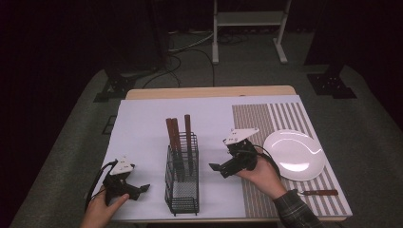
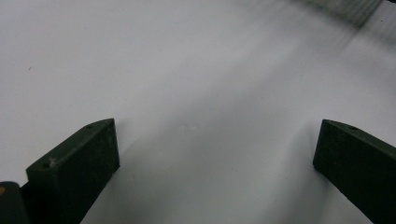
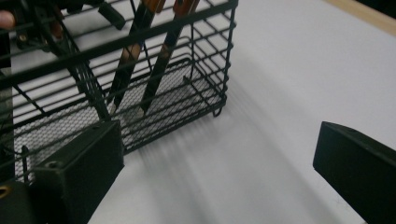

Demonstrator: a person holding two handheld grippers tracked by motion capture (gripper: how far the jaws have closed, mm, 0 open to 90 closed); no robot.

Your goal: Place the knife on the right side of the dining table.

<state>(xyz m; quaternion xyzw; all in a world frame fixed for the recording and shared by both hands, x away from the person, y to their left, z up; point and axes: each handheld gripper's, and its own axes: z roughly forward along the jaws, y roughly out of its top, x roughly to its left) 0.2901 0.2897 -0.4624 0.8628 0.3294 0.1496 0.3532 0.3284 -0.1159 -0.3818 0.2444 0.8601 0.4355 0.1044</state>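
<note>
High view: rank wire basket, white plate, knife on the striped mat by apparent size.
1. White plate and wire basket: too alike in spread to rank; the basket stands upright nearer the camera.
2. Knife: clearly smallest.

Dim room, lit tabletop, motion blur

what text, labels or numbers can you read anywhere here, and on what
None can be read: no writing, brand or number shows on the wire basket, the wooden-handled utensils in it, the white plate, the striped mat, or either gripper's fingers.
</note>
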